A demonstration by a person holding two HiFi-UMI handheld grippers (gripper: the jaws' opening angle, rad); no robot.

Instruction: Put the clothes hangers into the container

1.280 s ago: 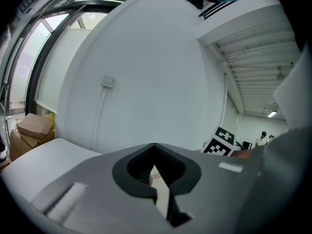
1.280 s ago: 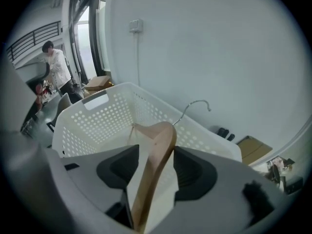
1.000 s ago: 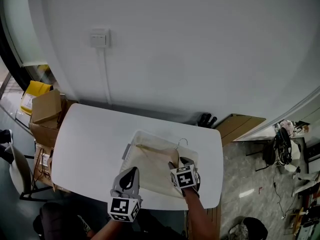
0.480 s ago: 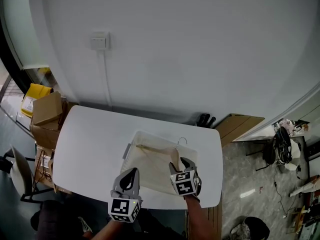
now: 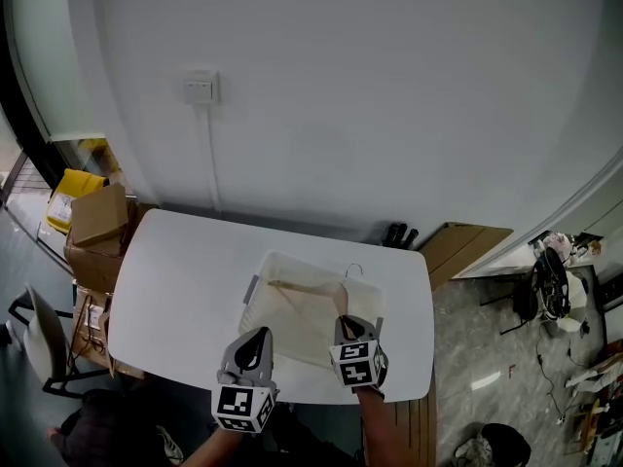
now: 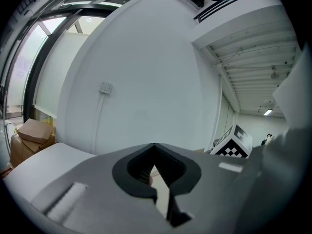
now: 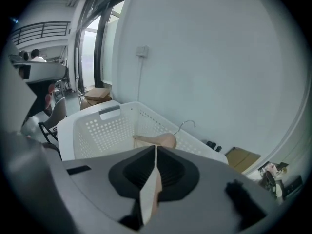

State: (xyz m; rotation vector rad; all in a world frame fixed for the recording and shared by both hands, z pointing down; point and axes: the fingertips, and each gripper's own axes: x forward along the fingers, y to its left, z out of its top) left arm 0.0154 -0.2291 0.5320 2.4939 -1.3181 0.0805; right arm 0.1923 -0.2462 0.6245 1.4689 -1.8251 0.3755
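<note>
Clearance first: draw right gripper (image 5: pixel 358 323), just clenched on nothing, toward six o'clock off container (image 5: pixel 255 296), sparing hanger (image 5: pixel 302 286); left gripper (image 5: pixel 253 341) clenched empty.

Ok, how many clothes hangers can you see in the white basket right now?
1. A wooden hanger lies inside the white basket, toward its far side. More could be hidden beneath it or behind the near wall.
</note>
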